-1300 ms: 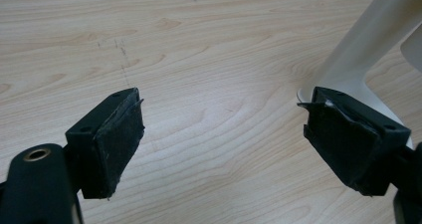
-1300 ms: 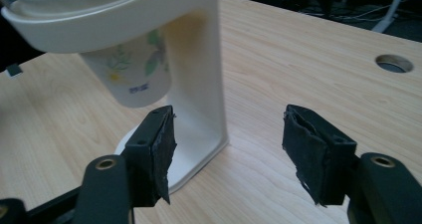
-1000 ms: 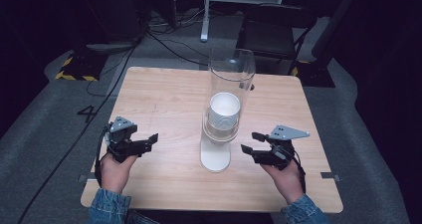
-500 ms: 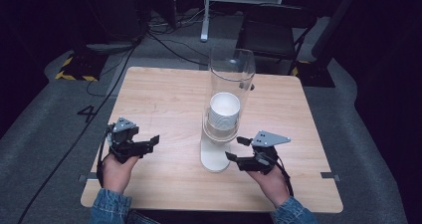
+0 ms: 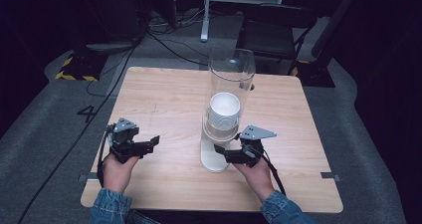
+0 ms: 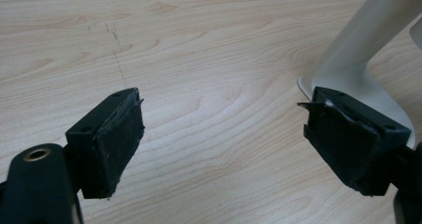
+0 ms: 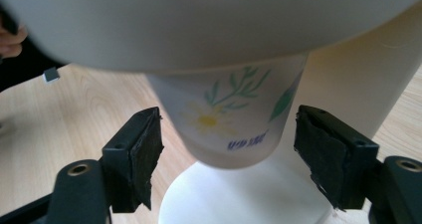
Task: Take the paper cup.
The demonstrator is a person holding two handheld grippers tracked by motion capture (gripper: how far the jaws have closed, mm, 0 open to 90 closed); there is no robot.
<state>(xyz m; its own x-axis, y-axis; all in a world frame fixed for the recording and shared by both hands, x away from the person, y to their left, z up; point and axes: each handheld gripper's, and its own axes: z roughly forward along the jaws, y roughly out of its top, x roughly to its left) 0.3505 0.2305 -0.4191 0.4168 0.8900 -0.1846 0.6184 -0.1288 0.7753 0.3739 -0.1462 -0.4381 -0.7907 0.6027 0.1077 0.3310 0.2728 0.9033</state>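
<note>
High view: a light wooden square table (image 5: 164,94) on grey carpet. Near its middle stands a tall clear plastic tube (image 5: 230,84) on a white stand with a round white base (image 5: 213,157); a stack of white paper cups (image 5: 223,115) sits inside the tube. The left gripper (image 5: 153,141), black with a grey plate on top, is held low over the table well to the left of the stand, jaws spread and empty. The right gripper (image 5: 219,150) points left at the foot of the dispenser, its tips just at the stand, under the tube.

Left gripper view: both black padded jaws are spread wide over bare wood grain, nothing between them. The white stand (image 6: 358,50) rises at upper right, its base partly behind the right-hand jaw.

Right gripper view: the jaws are spread, one on each side of the bottom paper cup printed with a daisy and green leaves (image 7: 224,124), which hangs from the dispenser above the white base (image 7: 239,194). Neither pad touches the cup.
</note>
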